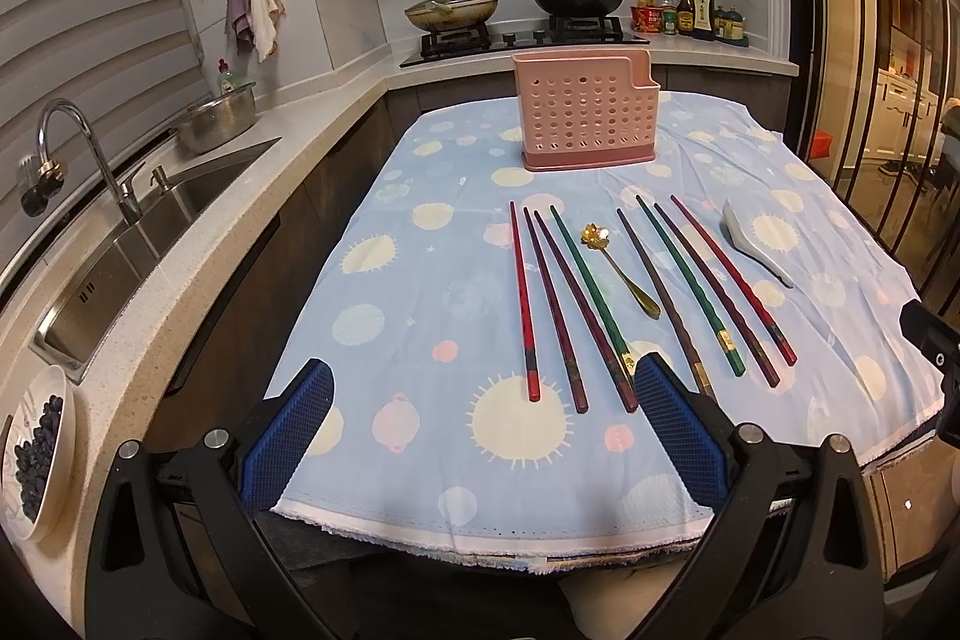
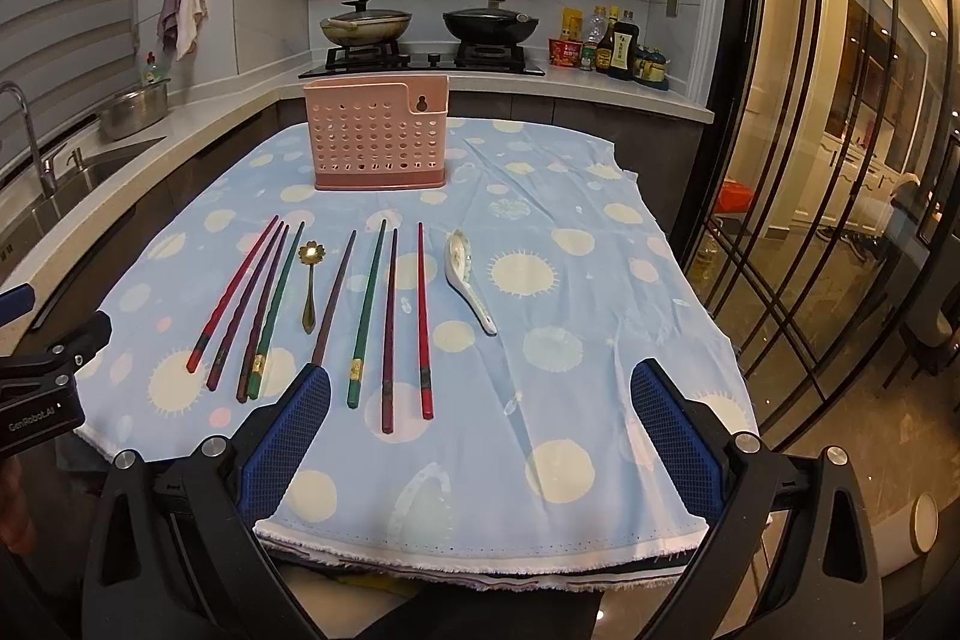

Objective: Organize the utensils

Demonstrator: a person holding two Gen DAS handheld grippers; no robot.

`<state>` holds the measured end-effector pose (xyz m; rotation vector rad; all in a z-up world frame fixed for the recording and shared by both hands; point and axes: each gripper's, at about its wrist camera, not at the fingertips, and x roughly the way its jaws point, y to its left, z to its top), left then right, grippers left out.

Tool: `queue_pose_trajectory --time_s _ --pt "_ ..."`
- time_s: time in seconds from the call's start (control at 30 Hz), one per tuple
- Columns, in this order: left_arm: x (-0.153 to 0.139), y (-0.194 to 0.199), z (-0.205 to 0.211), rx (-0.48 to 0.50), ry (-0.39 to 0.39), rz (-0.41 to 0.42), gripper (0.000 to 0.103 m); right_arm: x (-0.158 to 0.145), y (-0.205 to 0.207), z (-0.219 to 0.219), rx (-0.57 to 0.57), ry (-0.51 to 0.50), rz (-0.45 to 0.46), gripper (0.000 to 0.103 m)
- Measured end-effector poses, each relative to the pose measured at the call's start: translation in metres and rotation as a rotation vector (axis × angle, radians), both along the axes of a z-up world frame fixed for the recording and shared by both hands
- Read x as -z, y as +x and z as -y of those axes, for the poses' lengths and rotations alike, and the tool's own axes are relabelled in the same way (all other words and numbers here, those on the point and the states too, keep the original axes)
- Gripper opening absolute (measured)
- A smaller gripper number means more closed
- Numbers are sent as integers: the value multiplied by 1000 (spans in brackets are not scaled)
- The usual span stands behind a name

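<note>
Several red, maroon, brown and green chopsticks (image 1: 591, 301) lie side by side on the blue dotted tablecloth (image 1: 420, 316), also in the right wrist view (image 2: 360, 316). A gold flower spoon (image 1: 618, 268) lies among them (image 2: 308, 280). A white ceramic spoon (image 1: 756, 244) lies at their right (image 2: 471, 280). A pink perforated utensil holder (image 1: 588, 115) stands upright at the table's far side (image 2: 377, 136). My left gripper (image 1: 483, 388) is open and empty above the near edge. My right gripper (image 2: 480, 394) is open and empty, right of the left one.
A steel sink (image 1: 138, 244) with a tap and a metal bowl (image 1: 219, 124) run along the left counter. A plate of dark berries (image 1: 36, 454) sits near left. A stove with two pans (image 1: 516, 4) and sauce bottles (image 1: 690, 10) stand behind. Glass doors (image 2: 840, 160) are at the right.
</note>
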<state>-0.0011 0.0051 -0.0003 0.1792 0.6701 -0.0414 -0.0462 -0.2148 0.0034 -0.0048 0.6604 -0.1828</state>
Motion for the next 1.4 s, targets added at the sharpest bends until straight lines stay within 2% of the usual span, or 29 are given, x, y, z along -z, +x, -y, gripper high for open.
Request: queue_pose_trajectory --time_s 1.4 --pt "-3 0 -9 -18 0 6 96 -4 -1 -2 2 -5 18 96"
